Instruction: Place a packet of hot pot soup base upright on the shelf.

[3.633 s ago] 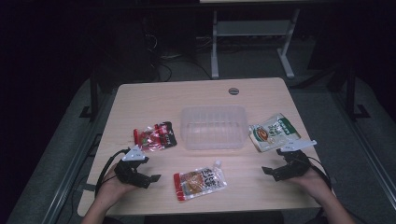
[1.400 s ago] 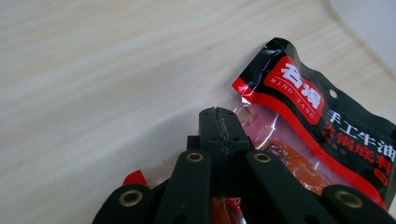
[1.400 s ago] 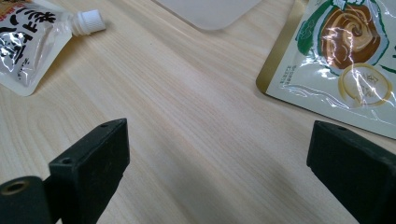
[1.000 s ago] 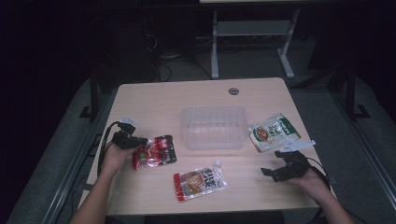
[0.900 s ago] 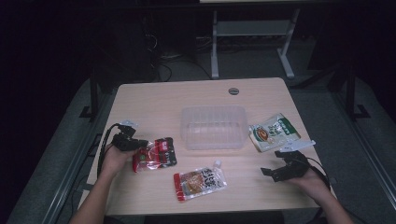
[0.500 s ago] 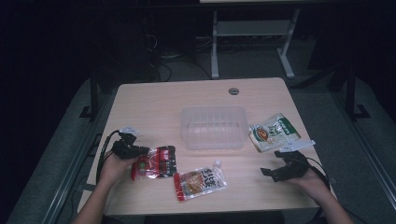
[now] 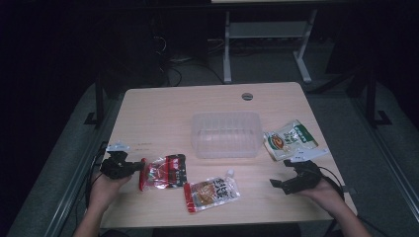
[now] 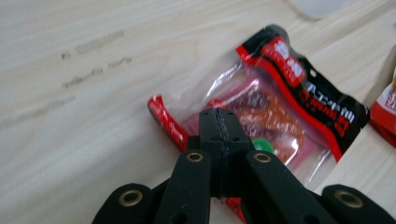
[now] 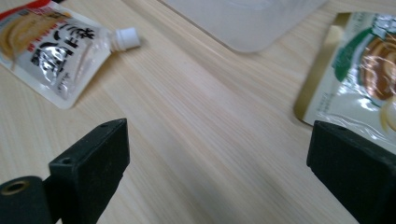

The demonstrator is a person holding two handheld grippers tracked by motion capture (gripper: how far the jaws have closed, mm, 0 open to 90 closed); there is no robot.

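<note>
At table's left front edge: left gripper (image 7: 129,168) clenched on red-black packet's (image 7: 163,171) thin end seal | risk: slick film slips out if dragged flat | right gripper (image 7: 285,181) released, jaws wide, idle near green pouch (image 7: 290,138) | left forearm low, gripper level.

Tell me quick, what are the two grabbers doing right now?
Left gripper: closed, pinching the edge of the red and black packet.
Right gripper: open, holding nothing, over the table.
</note>
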